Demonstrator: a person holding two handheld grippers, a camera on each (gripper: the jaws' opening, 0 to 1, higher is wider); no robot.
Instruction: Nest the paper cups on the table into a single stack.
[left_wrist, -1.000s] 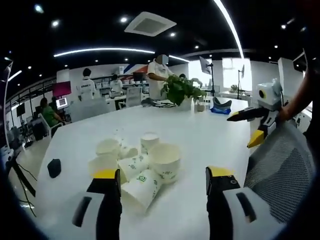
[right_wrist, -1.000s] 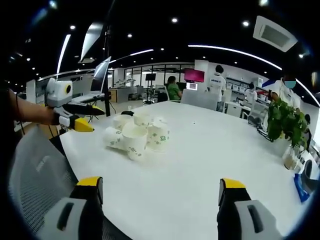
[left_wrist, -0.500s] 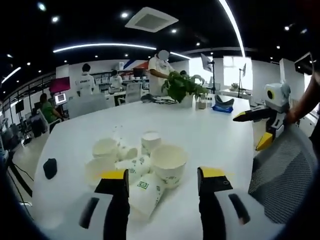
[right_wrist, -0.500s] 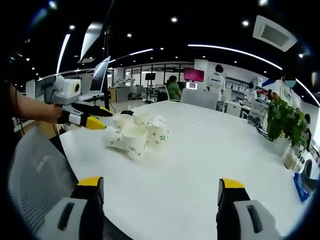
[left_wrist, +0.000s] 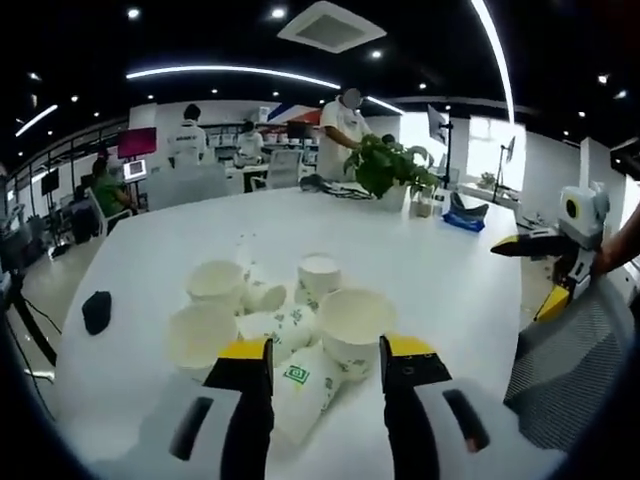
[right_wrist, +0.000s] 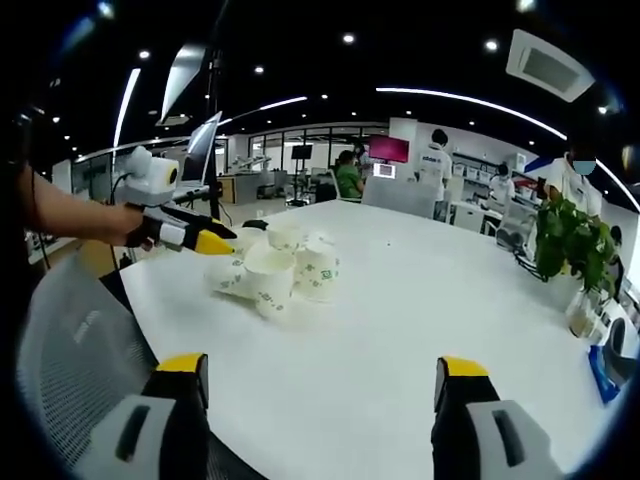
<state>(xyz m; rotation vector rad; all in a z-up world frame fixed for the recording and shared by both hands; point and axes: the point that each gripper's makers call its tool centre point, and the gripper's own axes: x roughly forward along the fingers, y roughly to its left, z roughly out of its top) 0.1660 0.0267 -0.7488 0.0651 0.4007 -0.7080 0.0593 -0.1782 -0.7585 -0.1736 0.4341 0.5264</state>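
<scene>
Surface (left_wrist: 160, 250): a large white top, reaching from the near edge far back toward the room; it carries everything below.
Mesh chair back (right_wrist: 70, 350): grey, at the near edge of the surface, low on the left of the right gripper view.
Potted plant (left_wrist: 385, 172): green leaves, standing at the far end of the surface, well apart from the cups.
Paper cups (left_wrist: 290, 320): a loose white cluster with green print, on the surface near its front edge. Some stand upright, mouths up; others lie on their sides.
Lying cup (left_wrist: 305, 385): nearest the left gripper, long axis running away from the camera, its closed base toward the camera as far as the fisheye lets me judge.
Upright cup (left_wrist: 352, 325): wide mouth up, just beside the lying cup.
Left gripper (left_wrist: 322, 350): jaws parted, yellow tips one on each side of the lying cup, gripping nothing yet.
Right gripper (right_wrist: 322, 375): jaws spread wide, nothing between them, low over the bare surface and well apart from the cluster.
Black object (left_wrist: 96, 310): small and dark, on the surface off to one side of the cups.
</scene>
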